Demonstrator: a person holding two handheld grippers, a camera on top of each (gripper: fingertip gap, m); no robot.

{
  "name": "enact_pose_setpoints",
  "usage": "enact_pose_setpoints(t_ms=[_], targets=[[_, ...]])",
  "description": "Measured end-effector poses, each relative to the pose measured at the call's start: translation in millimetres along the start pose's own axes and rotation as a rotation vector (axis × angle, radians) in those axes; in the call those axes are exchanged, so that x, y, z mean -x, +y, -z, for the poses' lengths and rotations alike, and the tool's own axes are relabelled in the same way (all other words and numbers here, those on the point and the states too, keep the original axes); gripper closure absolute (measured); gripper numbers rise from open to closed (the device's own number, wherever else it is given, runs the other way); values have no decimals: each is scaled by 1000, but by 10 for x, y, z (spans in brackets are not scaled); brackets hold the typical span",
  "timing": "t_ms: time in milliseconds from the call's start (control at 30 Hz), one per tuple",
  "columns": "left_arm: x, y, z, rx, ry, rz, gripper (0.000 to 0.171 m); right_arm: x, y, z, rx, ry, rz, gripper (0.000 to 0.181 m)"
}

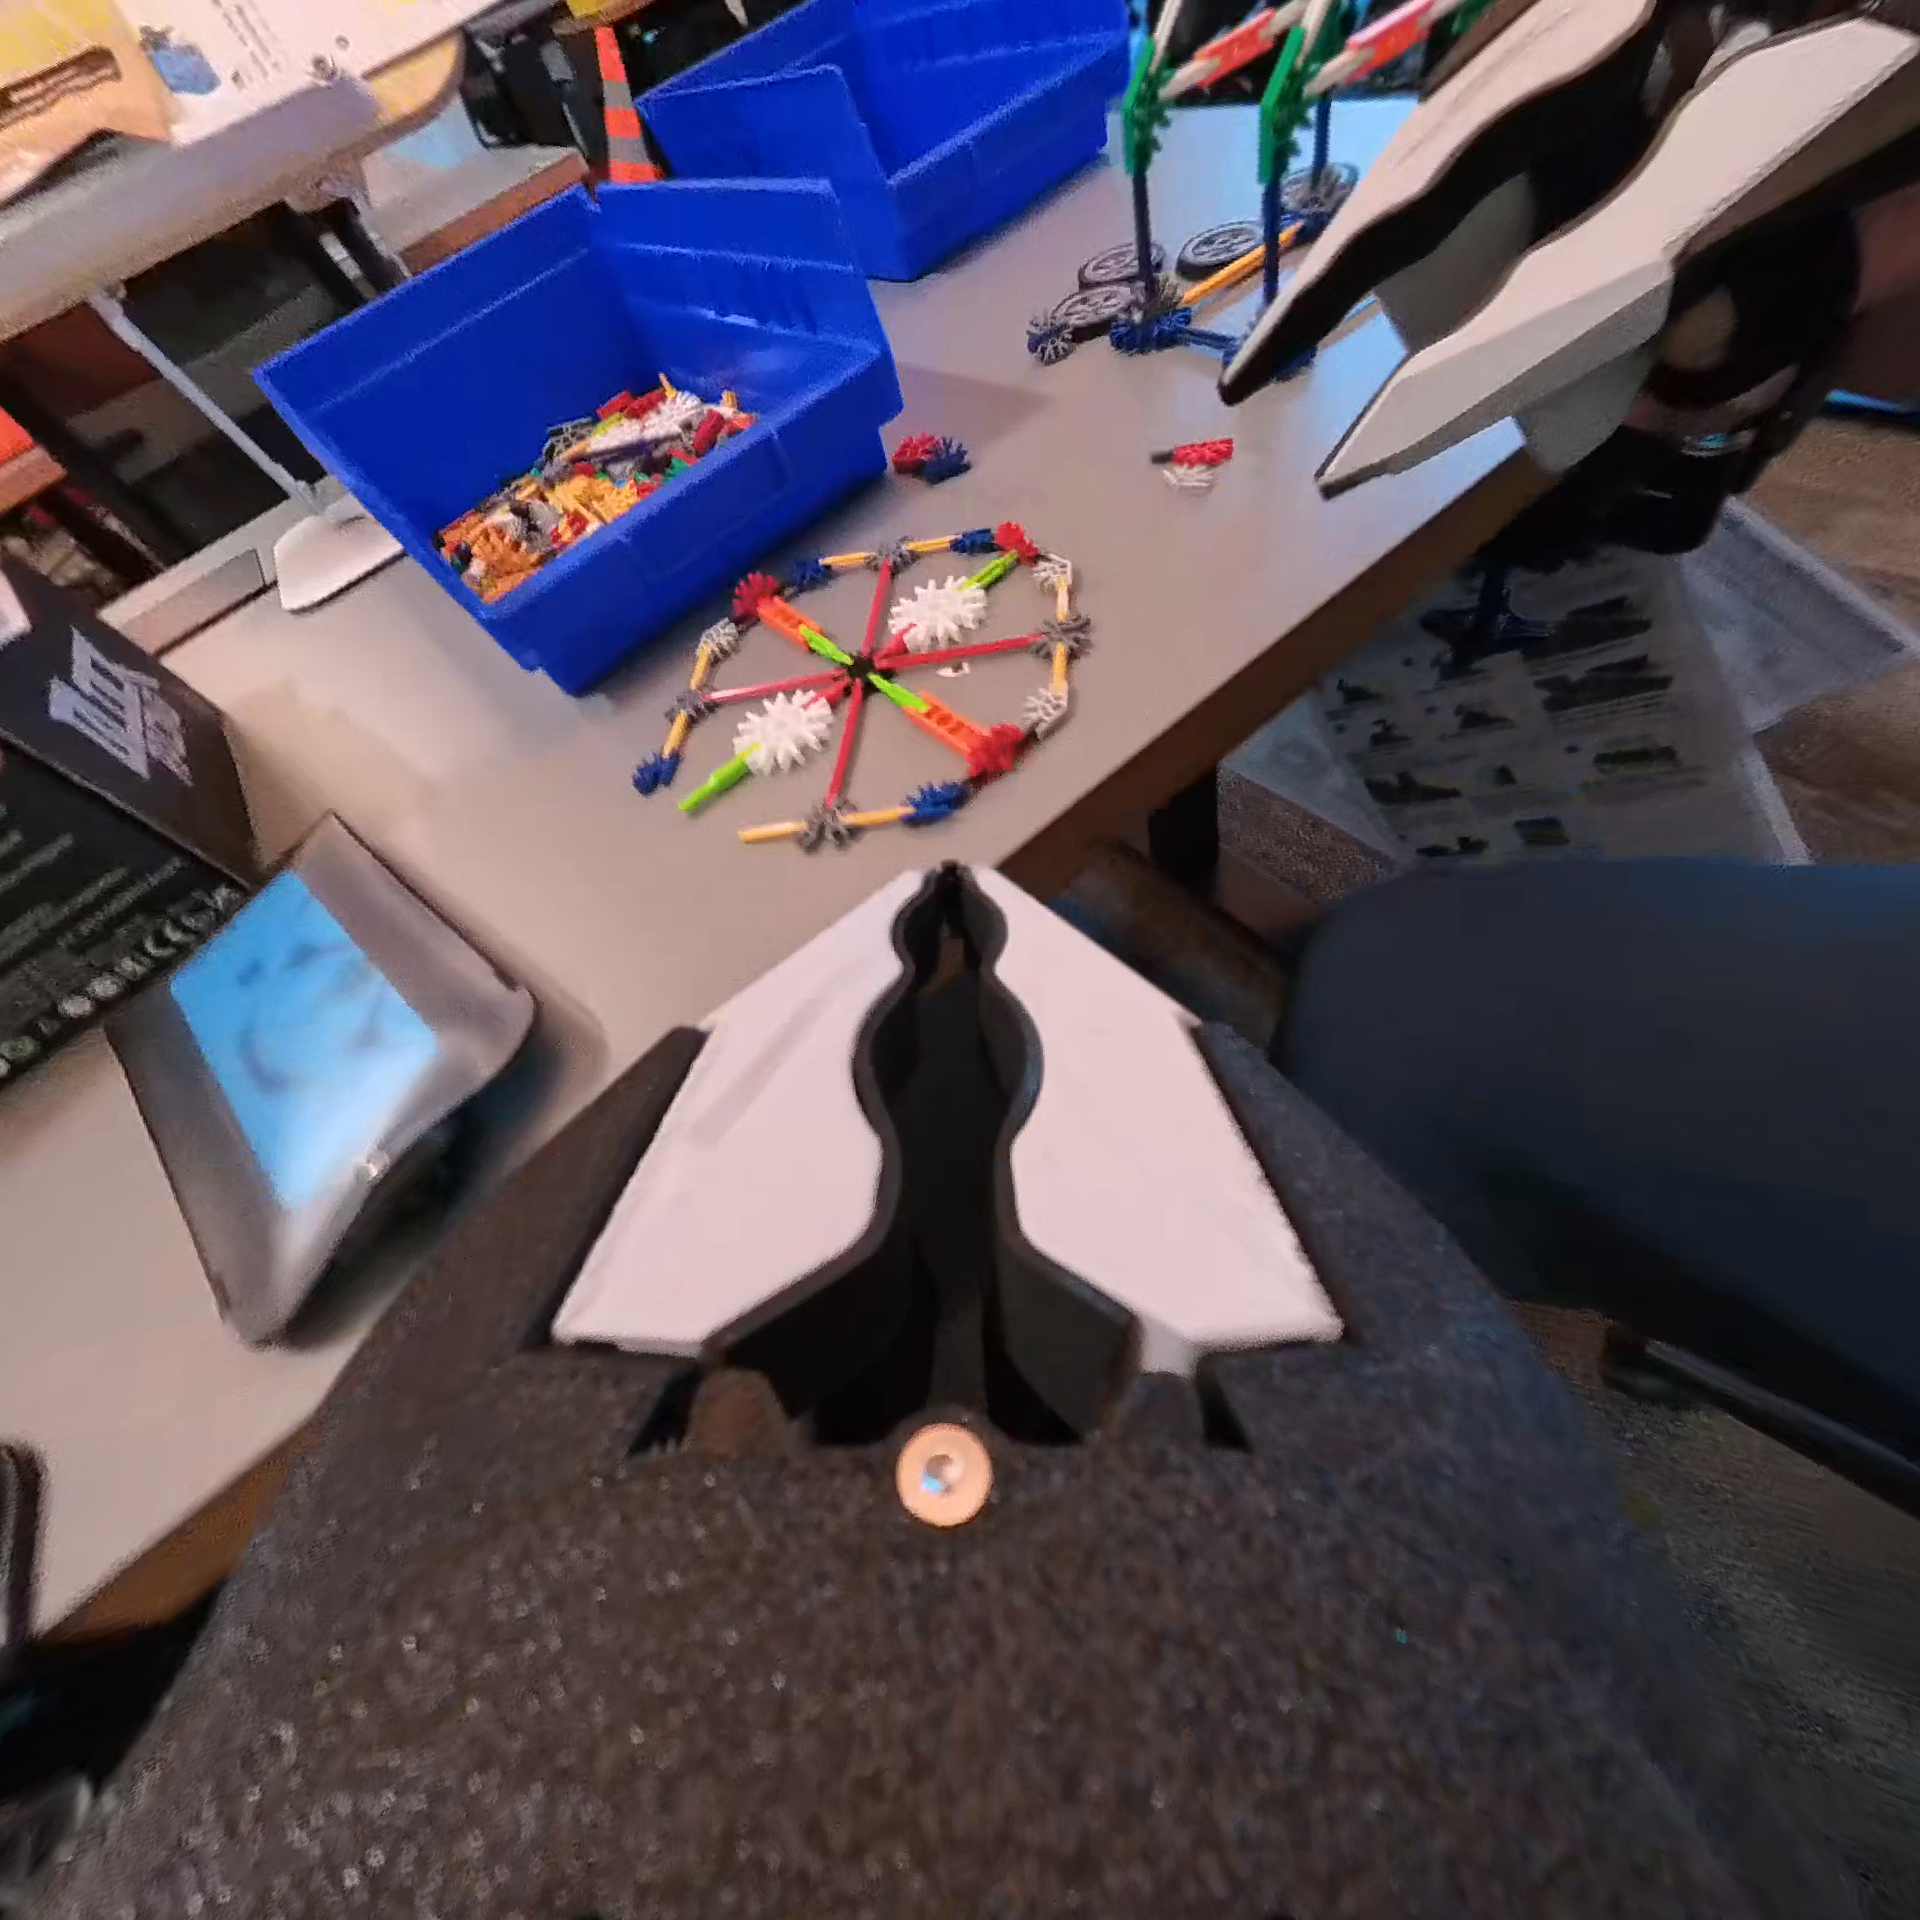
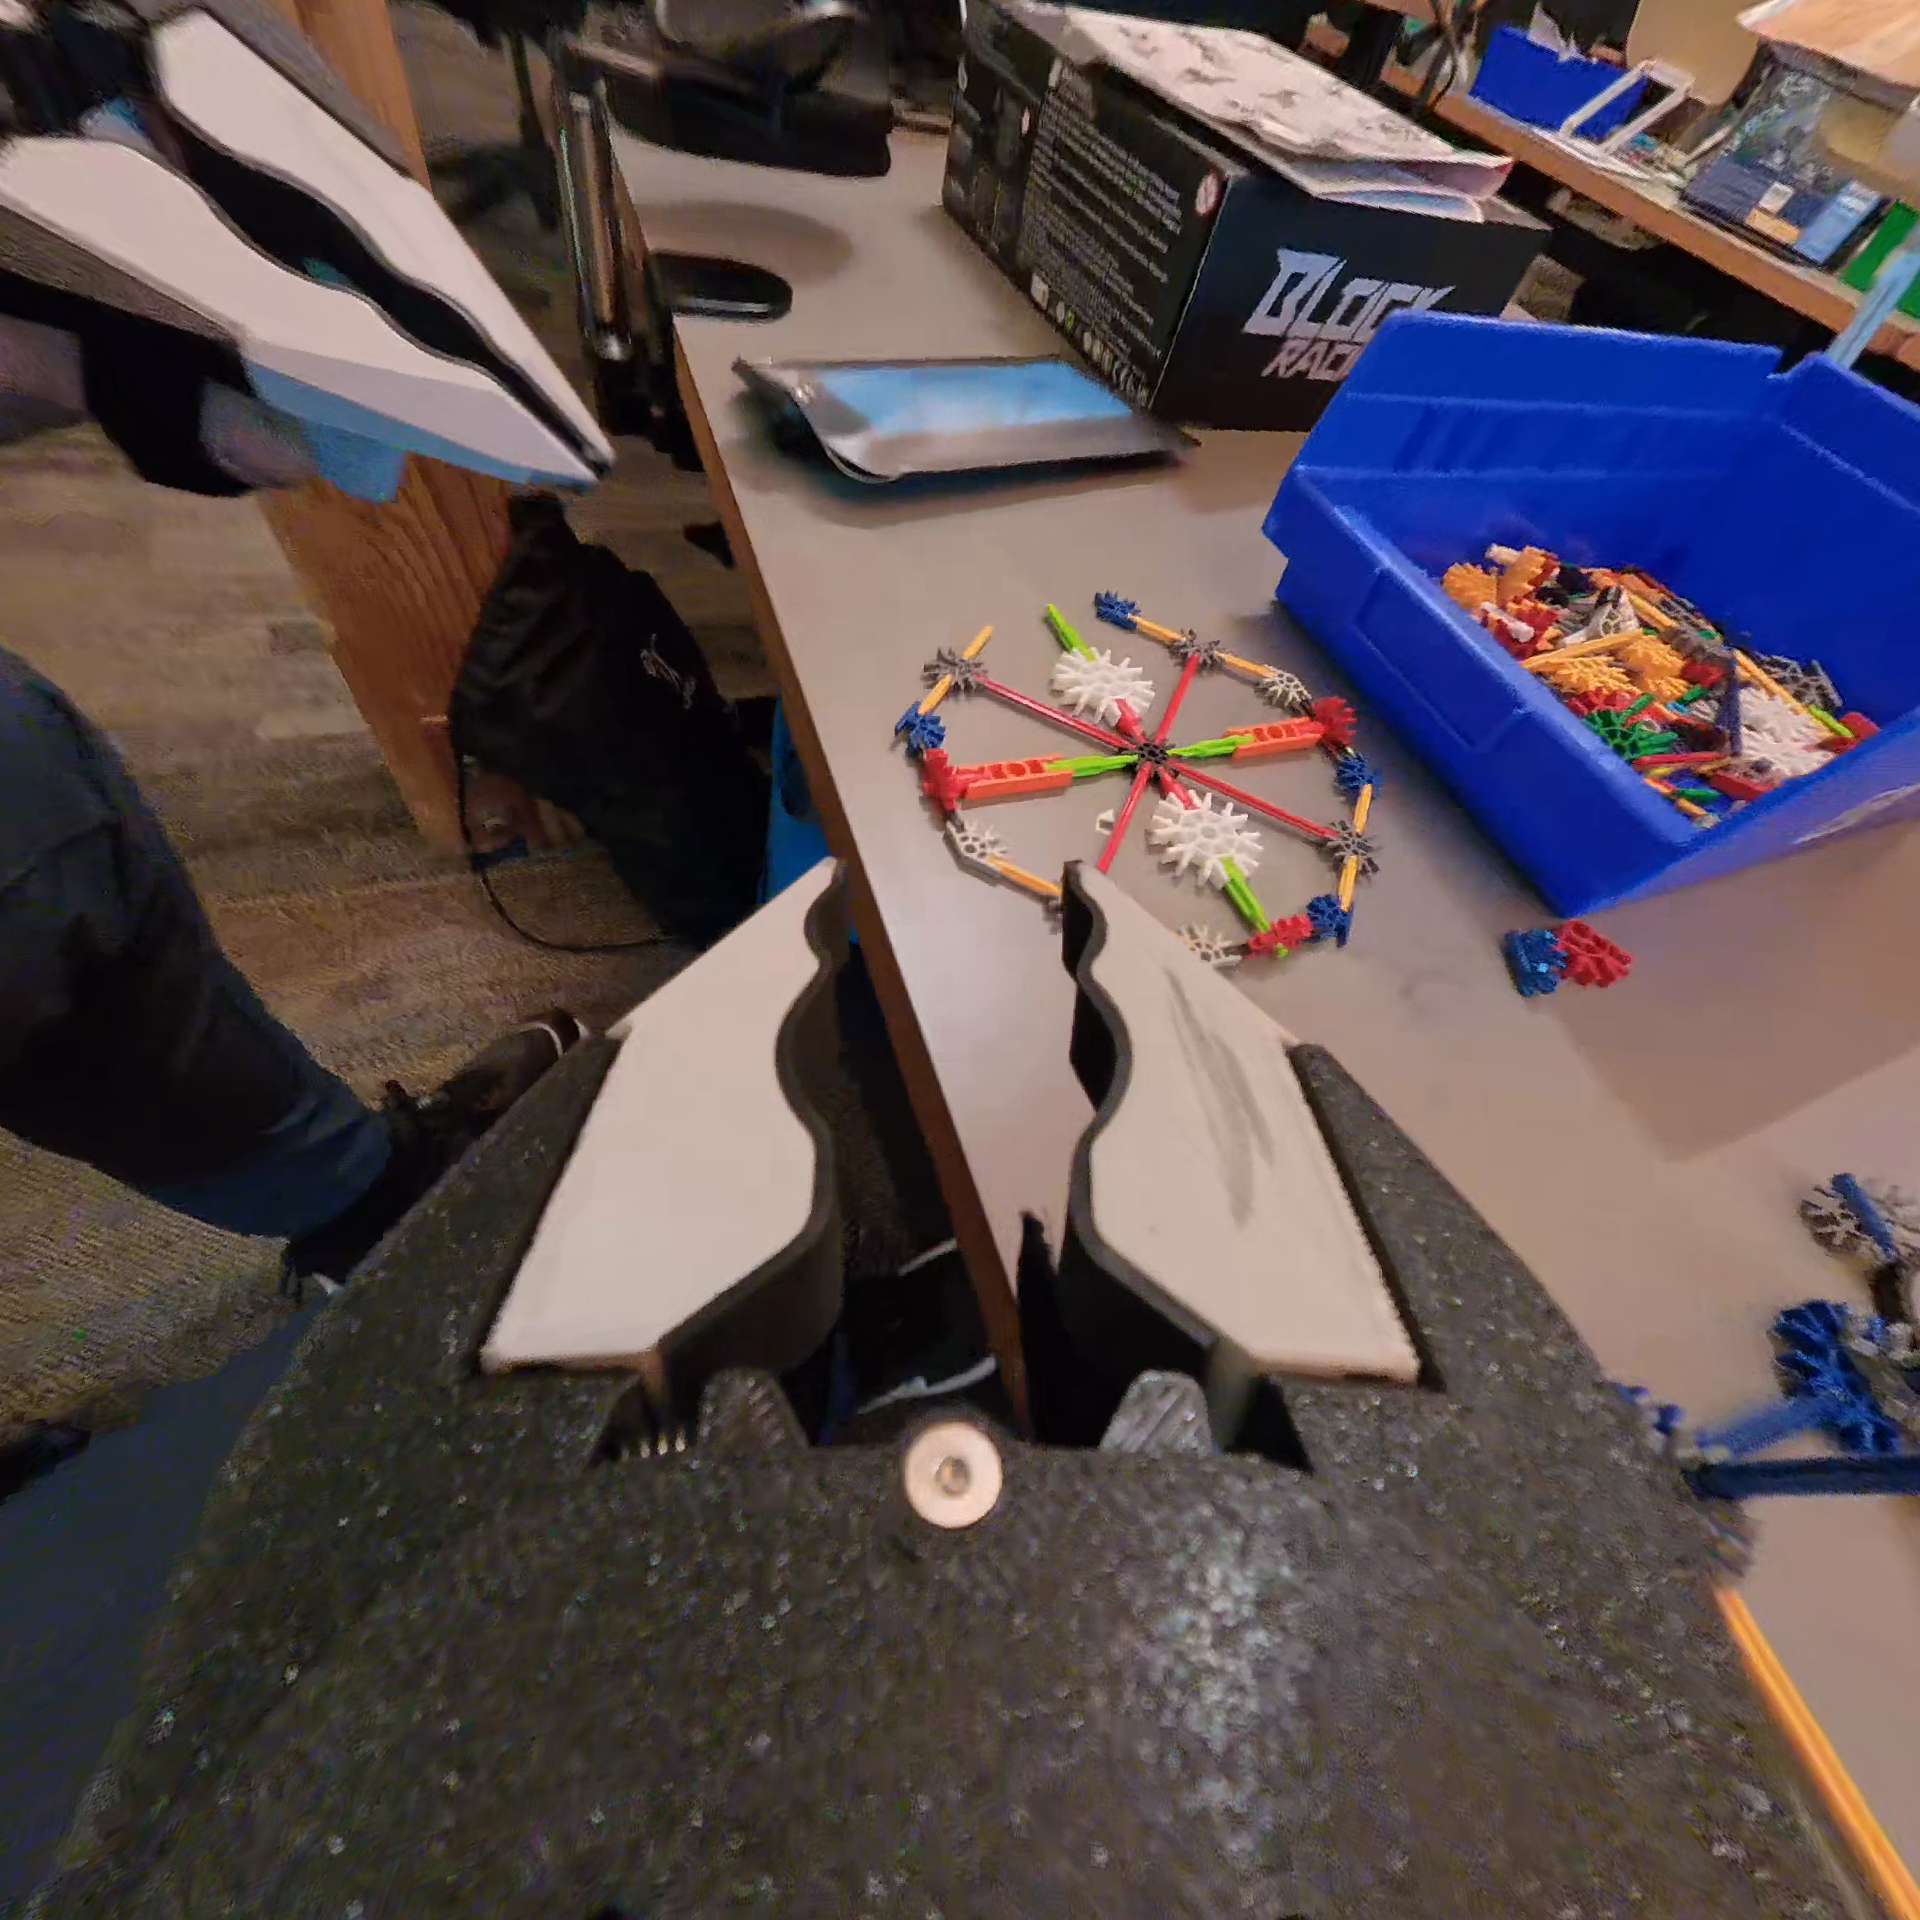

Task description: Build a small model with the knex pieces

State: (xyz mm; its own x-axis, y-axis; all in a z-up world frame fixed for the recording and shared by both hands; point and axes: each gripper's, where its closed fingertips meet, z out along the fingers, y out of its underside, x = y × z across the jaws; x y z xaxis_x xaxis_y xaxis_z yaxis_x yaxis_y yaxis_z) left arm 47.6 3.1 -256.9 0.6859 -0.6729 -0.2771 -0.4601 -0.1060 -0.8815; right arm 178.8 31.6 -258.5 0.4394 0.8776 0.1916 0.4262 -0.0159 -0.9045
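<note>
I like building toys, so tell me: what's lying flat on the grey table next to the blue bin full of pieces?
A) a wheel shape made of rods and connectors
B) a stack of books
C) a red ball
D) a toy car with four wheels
A: the wheel shape lies flat on the grey table, with red rods meeting at its hub, beside the blue bin of loose pieces.

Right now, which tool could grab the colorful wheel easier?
Probably the right tool. It is open and its tips sit at the edge of the flat wheel on the table. The left tool is shut and hangs back off the table's edge.
</note>
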Motion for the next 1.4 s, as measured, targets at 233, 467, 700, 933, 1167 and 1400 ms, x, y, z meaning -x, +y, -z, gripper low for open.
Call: enact_pose_setpoints(t_ms=[233, 467, 700, 933, 1167, 1400], targets=[[238, -403, -165, -44, 25, -155, 170, -304, -100, -162, -91, -44, -28, 140], [514, -530, -254, -101, 41, -263, 170, -647, -229, -364, -177, 24, 33, 141], [514, -467, -754, -145, 239, -288, 170, -917, -201, -217, -185, 365, 216, 148], [384, -672, -1000, -145, 443, -356, 170, -1075, -49, -313, -66, 450, 229, 137], [159, -769, -1314, -118, 604, -346, 170, -1168, -80, -227, -95, 502, 204, 136], [-156, -949, -1735, -91, 650, -453, 170, -1160, -201, -67, -220, 429, 108, 159]])
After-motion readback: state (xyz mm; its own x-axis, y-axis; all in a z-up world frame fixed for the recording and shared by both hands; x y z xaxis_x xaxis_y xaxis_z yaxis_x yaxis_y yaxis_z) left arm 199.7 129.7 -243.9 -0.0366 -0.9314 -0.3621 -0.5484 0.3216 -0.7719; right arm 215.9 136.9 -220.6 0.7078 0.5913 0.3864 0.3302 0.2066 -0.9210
